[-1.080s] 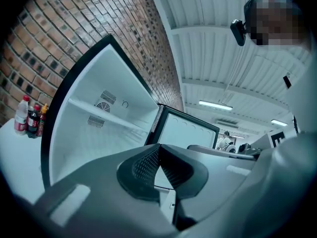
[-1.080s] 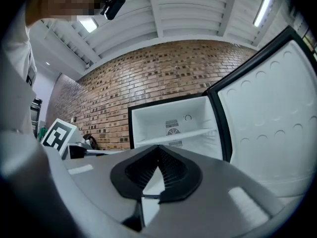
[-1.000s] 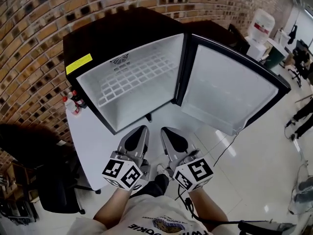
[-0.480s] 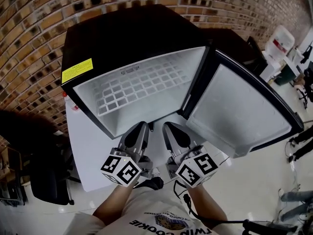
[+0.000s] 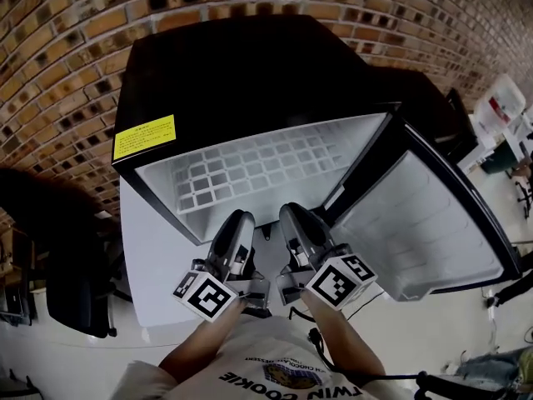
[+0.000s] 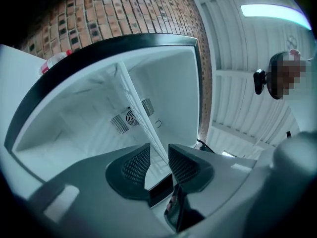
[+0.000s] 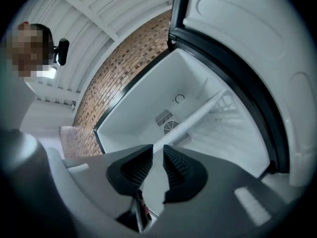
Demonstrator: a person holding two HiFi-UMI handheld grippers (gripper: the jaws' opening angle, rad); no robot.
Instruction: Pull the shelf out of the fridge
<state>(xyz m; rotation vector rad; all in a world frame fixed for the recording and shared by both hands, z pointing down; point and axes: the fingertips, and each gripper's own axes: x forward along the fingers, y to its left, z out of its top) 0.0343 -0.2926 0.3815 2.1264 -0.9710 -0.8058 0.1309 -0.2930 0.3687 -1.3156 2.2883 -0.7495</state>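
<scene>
The shelf (image 5: 250, 167), a white wire grid of square cells, lies flat inside the black fridge (image 5: 241, 65) on the desk (image 5: 158, 257), with its long axis across the smooth white cabinet. Only the gripper views show it edge-on, as a thin bar before a round rear vent (image 6: 131, 117). The left hand-held gripper (image 5: 239, 217) and right hand-held gripper (image 5: 291, 212) point at its front edge, their ribbed pads (image 6: 136, 165) parting and gripping nothing.
</scene>
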